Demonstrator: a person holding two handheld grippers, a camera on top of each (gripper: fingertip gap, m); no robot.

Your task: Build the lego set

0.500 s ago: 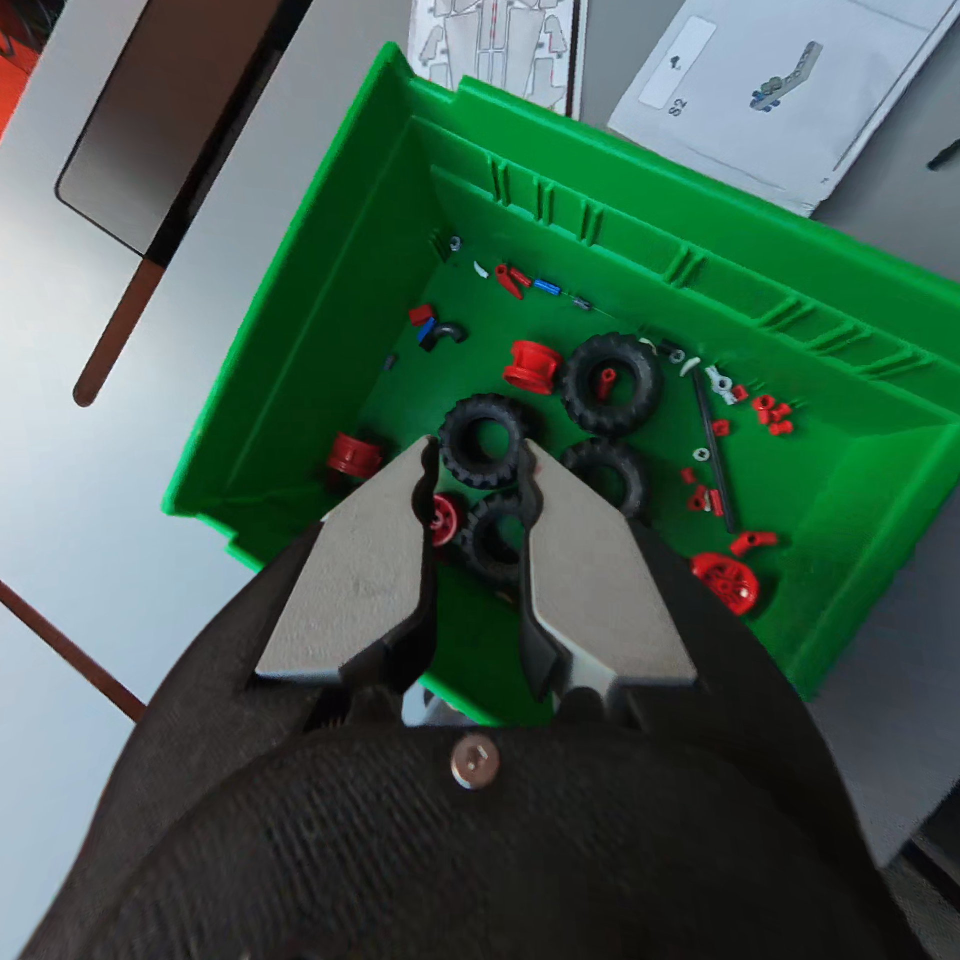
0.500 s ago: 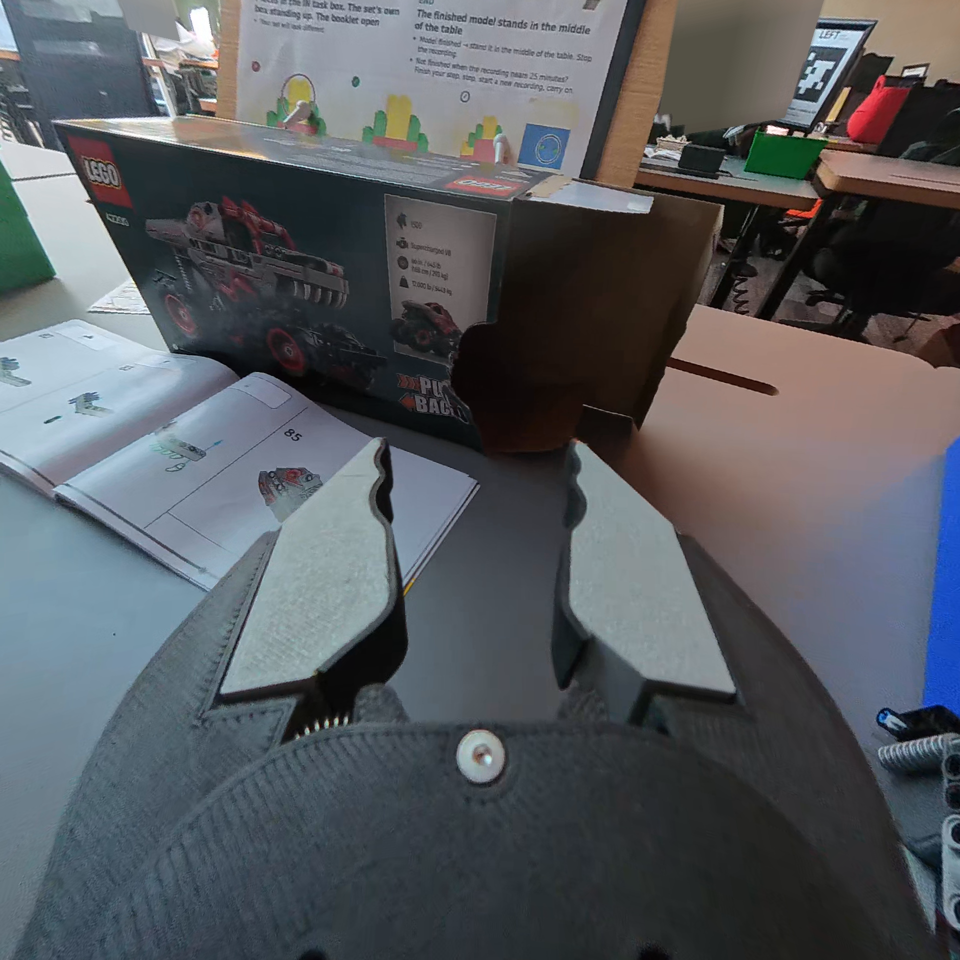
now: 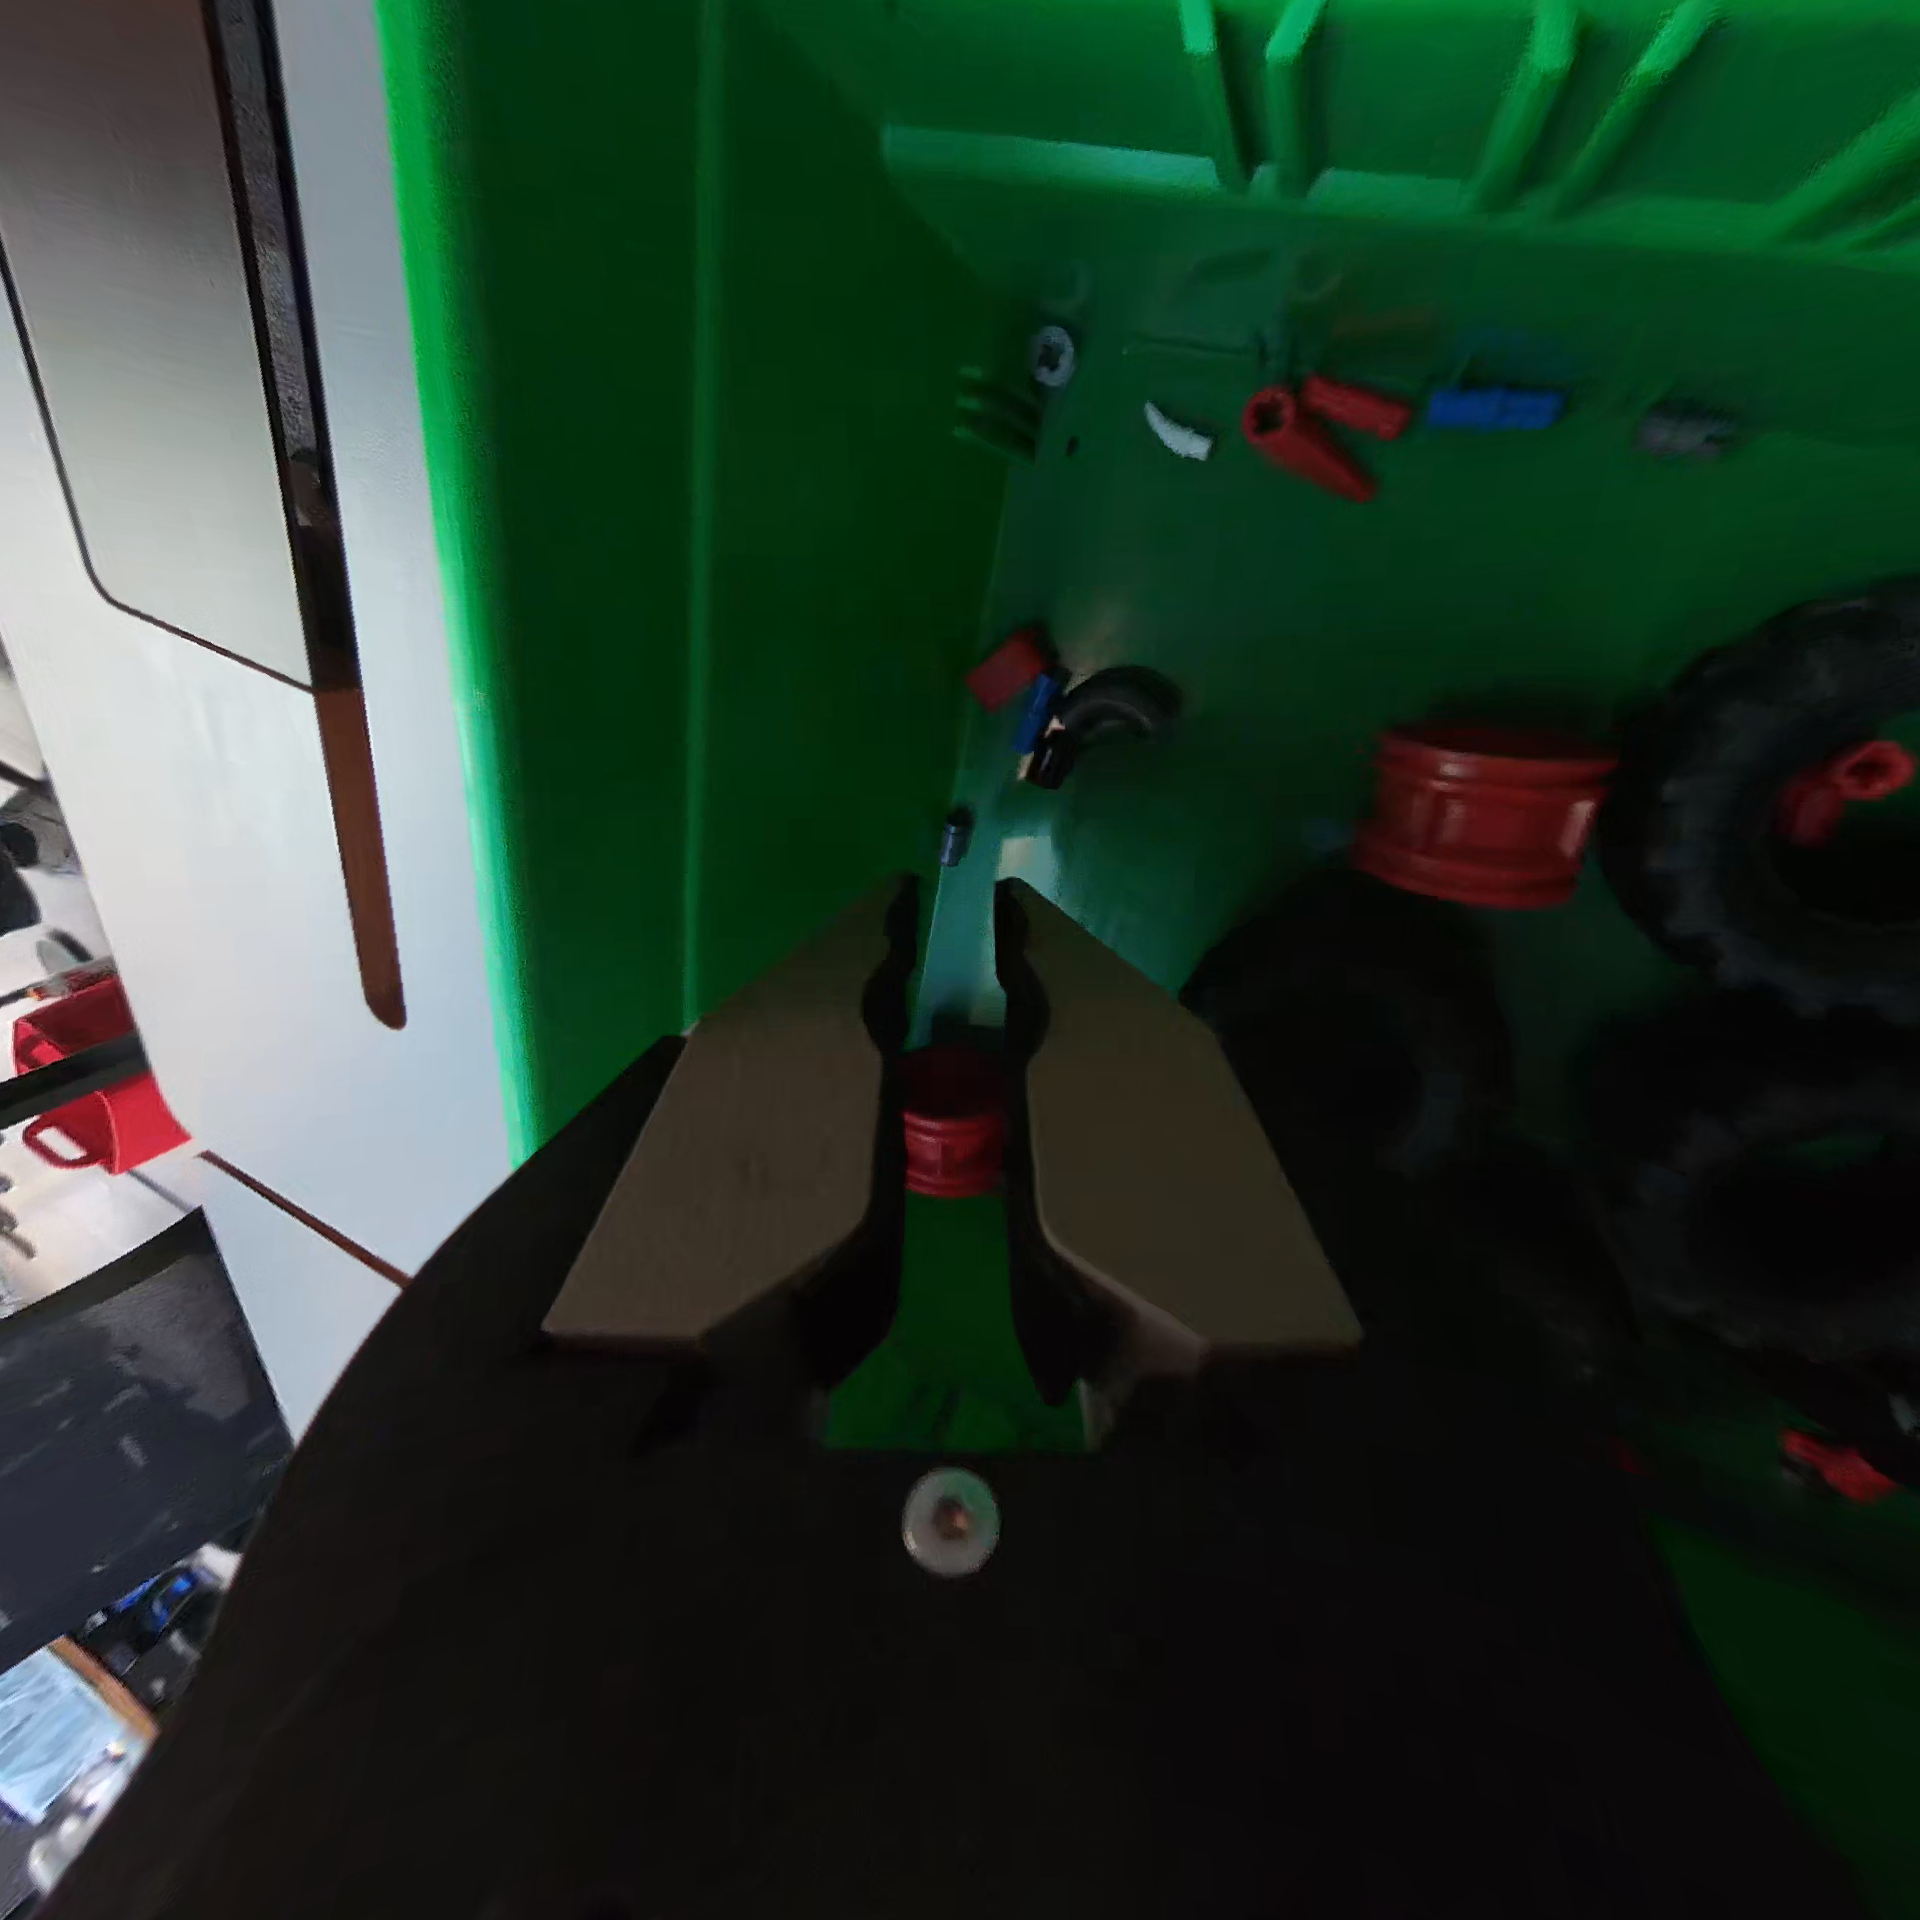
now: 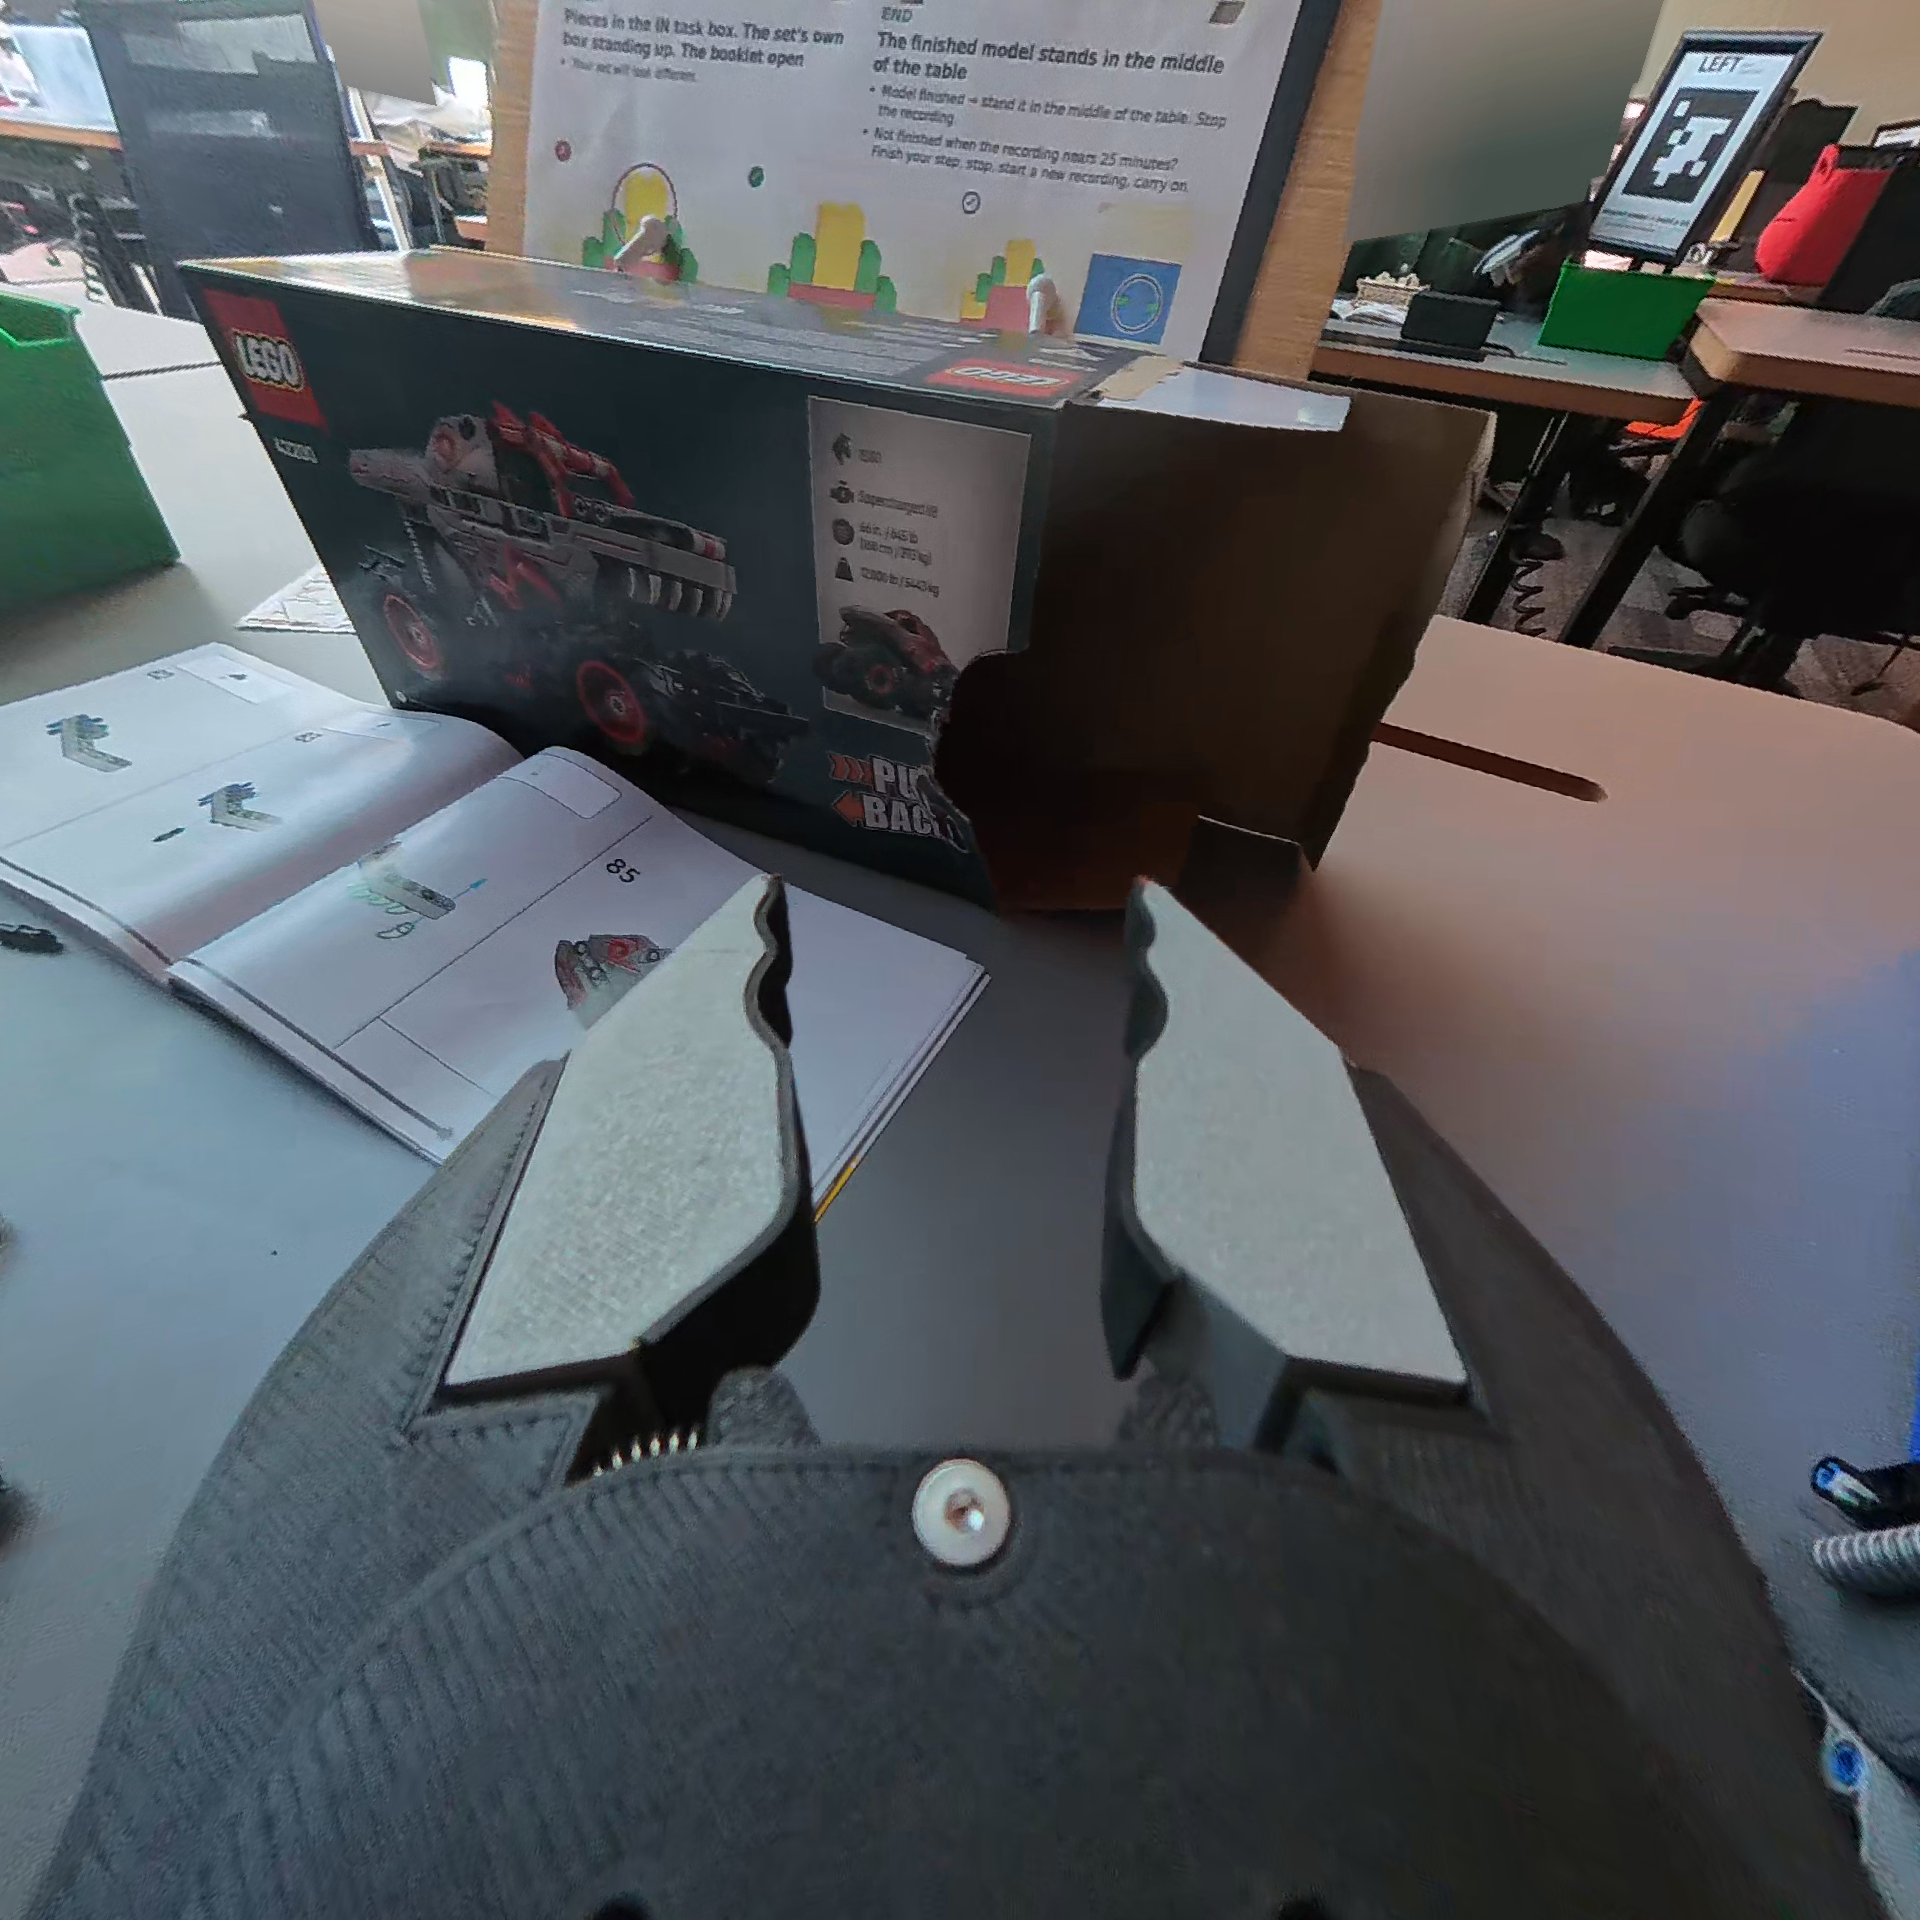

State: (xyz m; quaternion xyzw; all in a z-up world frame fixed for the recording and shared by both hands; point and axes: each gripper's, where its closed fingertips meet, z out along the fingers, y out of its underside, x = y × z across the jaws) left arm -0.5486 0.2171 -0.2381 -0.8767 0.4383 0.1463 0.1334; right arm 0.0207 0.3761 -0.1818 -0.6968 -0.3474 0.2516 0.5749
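In the left wrist view my left gripper (image 3: 956, 894) is down inside the green bin (image 3: 623, 520), close to its left wall. Its fingers are nearly closed around a small red wheel hub (image 3: 951, 1122), which fills the gap between them. A second red hub (image 3: 1475, 821) and black tyres (image 3: 1787, 810) lie to the right on the bin floor. In the right wrist view my right gripper (image 4: 956, 894) is open and empty above the grey table, facing the set's box (image 4: 623, 520) and the open instruction booklet (image 4: 416, 914).
Small red pins (image 3: 1320, 426) and a blue piece (image 3: 1491, 407) lie at the bin's far end. The bin's corner shows at the left of the right wrist view (image 4: 62, 468). An instruction poster (image 4: 883, 125) stands behind the box. Loose parts (image 4: 1870, 1538) lie at the table's right edge. There is about 60 cm between the tips of the two grippers.
My left gripper has dropped from above the bin into its left side, and its fingers have narrowed around a red wheel hub. The right gripper has barely moved.
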